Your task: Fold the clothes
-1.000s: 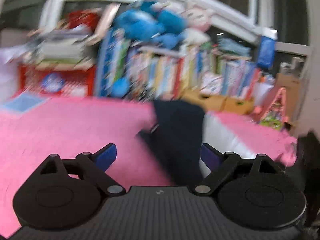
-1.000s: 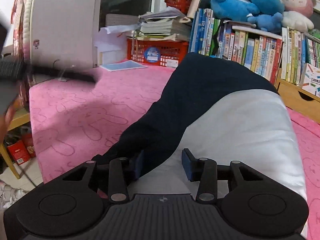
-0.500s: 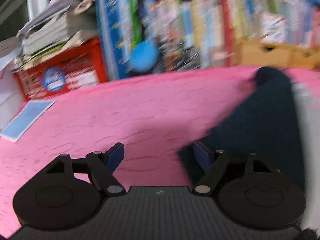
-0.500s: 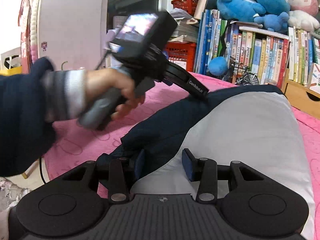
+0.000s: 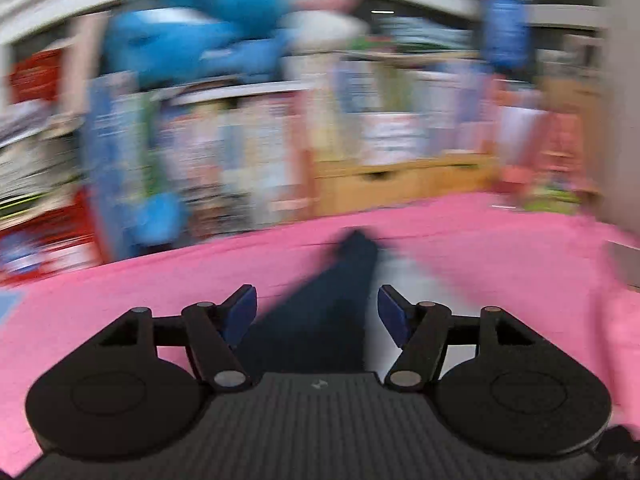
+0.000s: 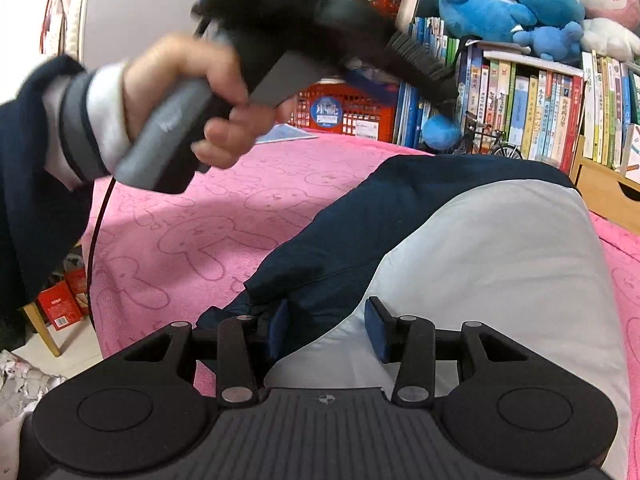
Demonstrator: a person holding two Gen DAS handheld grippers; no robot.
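Left wrist view is showing the left claw [image 5: 318,312] with its jaws partly apart — they have just been closing in — and the garment [image 5: 320,320] lying between the blue pads [image 5: 240,312] without either pad pressing on it, as far as the blur allows. From this claw the dark navy part of the garment is running away toward 12 o'clock, narrowing to a tip, with the pale grey part just to its right at about 1 o'clock. So the long axis is lying nearly in line with the claw's own pointing direction, which is what the coming pinch seems to be turning on.

In the right wrist view the right claw [image 6: 324,330] is sitting at the garment's near edge, jaws part-way open with cloth between the pads [image 6: 378,330]; whether they are actually gripping it cannot be told. The person's left hand [image 6: 188,108] is carrying its tool at 10 to 11 o'clock, above the bed.

The garment is lying on a pink bedspread [image 6: 192,240] printed with rabbit outlines — soft, likely to drag with the cloth. Beyond it, bookshelves [image 6: 532,116], blue plush toys [image 6: 508,4] and a red basket [image 6: 352,108] are lining the wall.
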